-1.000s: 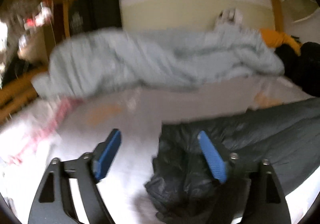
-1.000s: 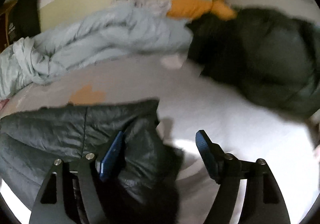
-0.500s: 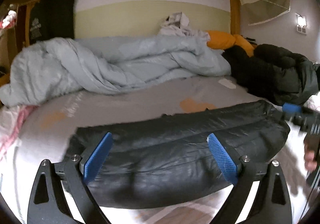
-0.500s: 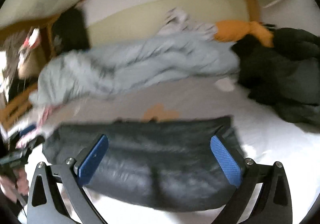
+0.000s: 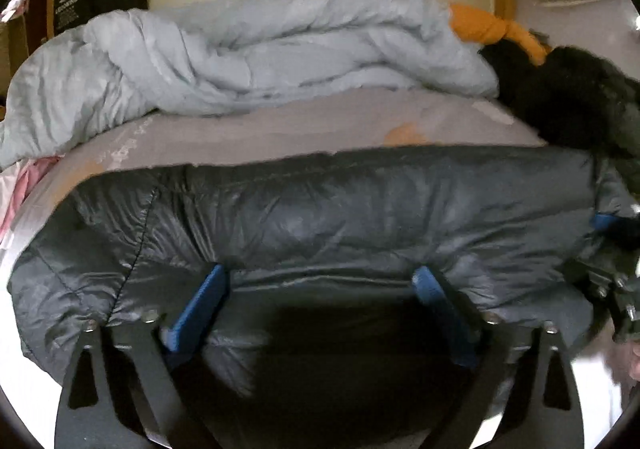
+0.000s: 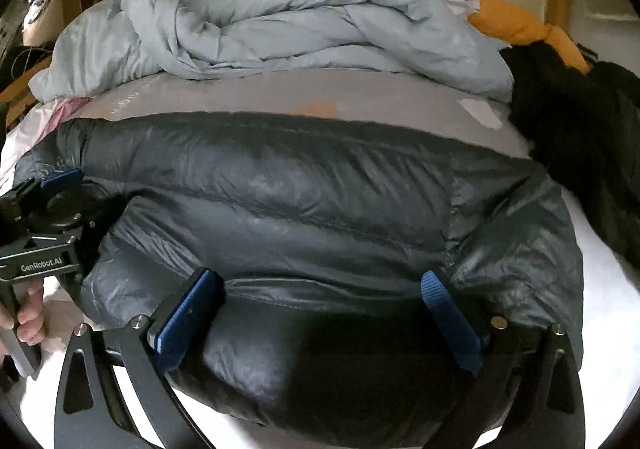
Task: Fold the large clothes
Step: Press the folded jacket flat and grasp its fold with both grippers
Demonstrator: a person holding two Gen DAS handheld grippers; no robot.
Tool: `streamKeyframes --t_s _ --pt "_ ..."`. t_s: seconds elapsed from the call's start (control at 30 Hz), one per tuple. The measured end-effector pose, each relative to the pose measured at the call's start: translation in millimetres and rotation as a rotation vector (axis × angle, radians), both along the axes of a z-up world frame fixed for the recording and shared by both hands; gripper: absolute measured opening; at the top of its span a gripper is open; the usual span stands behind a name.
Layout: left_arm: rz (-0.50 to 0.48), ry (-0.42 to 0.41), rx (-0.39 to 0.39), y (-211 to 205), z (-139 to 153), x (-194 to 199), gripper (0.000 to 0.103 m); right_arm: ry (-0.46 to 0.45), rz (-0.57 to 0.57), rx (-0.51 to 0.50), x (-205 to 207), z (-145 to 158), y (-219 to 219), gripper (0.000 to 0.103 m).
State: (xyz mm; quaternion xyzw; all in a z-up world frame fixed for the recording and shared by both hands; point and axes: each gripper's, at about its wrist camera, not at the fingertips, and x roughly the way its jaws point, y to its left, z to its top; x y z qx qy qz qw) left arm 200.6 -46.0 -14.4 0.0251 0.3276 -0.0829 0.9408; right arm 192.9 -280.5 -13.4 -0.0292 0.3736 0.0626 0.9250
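Left wrist view. A dark grey puffer jacket (image 5: 340,217) is lying crosswise on the grey bed sheet (image 5: 280,129), folded into a long padded band that is filling the lower half of the frame. The left gripper (image 5: 320,289) is hovering over the jacket's near edge; its blue-padded fingers (image 5: 196,309) are standing wide apart with the jaws closing, padding lying between them, neither pad visibly pressing on it. A pale blue duvet (image 5: 240,61) is bunching along the far side of the bed. An orange cloth (image 5: 488,29) is lying at the duvet's right end, beside a black coat (image 5: 568,101). At the right edge the other gripper's frame is showing, blurred.

Right wrist view. The same puffer jacket (image 6: 300,201) is lying across the sheet (image 6: 280,97), one quilted end spreading at the right. The right gripper (image 6: 324,293) is hanging above the near edge, its fingers (image 6: 188,317) spread fully apart, fabric bulging between them but not clamped. At the left edge, a person's hand (image 6: 28,309) is gripping the handle of the left gripper, whose blue pad is sitting at the jacket's left end. The duvet (image 6: 260,29), the orange cloth (image 6: 520,29) and the black coat (image 6: 580,129) are lying beyond.
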Motion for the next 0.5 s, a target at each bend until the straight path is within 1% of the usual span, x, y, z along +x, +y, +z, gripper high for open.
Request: streamKeyframes --t_s 0.03,0.07,0.1,0.13,0.17,0.2,0.23,0.27,0.3,0.33,0.37,0.4,0.43,0.47,0.5 --pt "-0.016 -0.023 -0.006 0.4 4.6 -8.7 0.069 -0.004 -0.003 0.03 -0.3 3.5 -4.3 0.101" --pt "-0.038 -0.048 -0.001 -2.5 8.7 -16.2 0.058 -0.012 -0.009 0.061 -1.5 8.5 -9.0 0.097" --pt "-0.061 -0.07 0.014 -7.0 12.9 -24.6 0.033 -0.025 -0.02 0.086 -3.1 15.0 -13.5 0.095" --pt "-0.089 -0.088 0.023 -12.5 16.8 -33.1 0.019 -0.035 -0.028 0.099 -4.0 19.4 -15.4 0.09" --pt "-0.115 -0.102 0.02 -17.5 20.9 -40.5 0.015 -0.056 -0.04 0.12 -7.3 26.5 -20.4 0.085" --pt "-0.152 -0.115 0.0 -22.7 25.2 -48.9 0.01 -0.069 -0.046 0.132 -9.0 31.2 -22.3 0.082" --pt "-0.19 -0.128 -0.026 -26.9 29.6 -56.4 0.007 -0.083 -0.049 0.147 -12.2 37.0 -25.3 0.074" --pt "-0.215 -0.138 -0.042 -31.8 33.3 -63.2 0.007 -0.095 -0.049 0.162 -15.8 42.9 -28.0 0.066" --pt "-0.232 -0.14 -0.047 -37.3 35.7 -68.6 0.007 -0.103 -0.049 0.17 -17.3 46.8 -29.0 0.062" --pt "-0.243 -0.128 -0.053 -42.3 36.8 -71.0 0.007 -0.115 -0.048 0.181 -20.4 51.3 -30.5 0.054" --pt "-0.248 -0.103 -0.068 -45.4 35.6 -70.3 0.007 -0.127 -0.042 0.196 -24.6 56.5 -32.3 0.049" --pt "-0.247 -0.067 -0.086 -47.6 32.0 -66.8 0.005 -0.132 -0.036 0.202 -25.9 59.7 -31.4 0.046" --pt "-0.229 -0.027 -0.092 -48.6 24.9 -60.6 0.001 -0.135 -0.027 0.211 -28.2 62.8 -31.5 0.041" --pt "-0.205 0.01 -0.097 -47.8 16.8 -53.9 0.0 -0.134 -0.016 0.222 -30.0 65.8 -30.5 0.035" --pt "-0.193 0.052 -0.124 -45.0 5.7 -45.9 0.0 -0.129 -0.002 0.232 -31.1 67.5 -28.5 0.032"
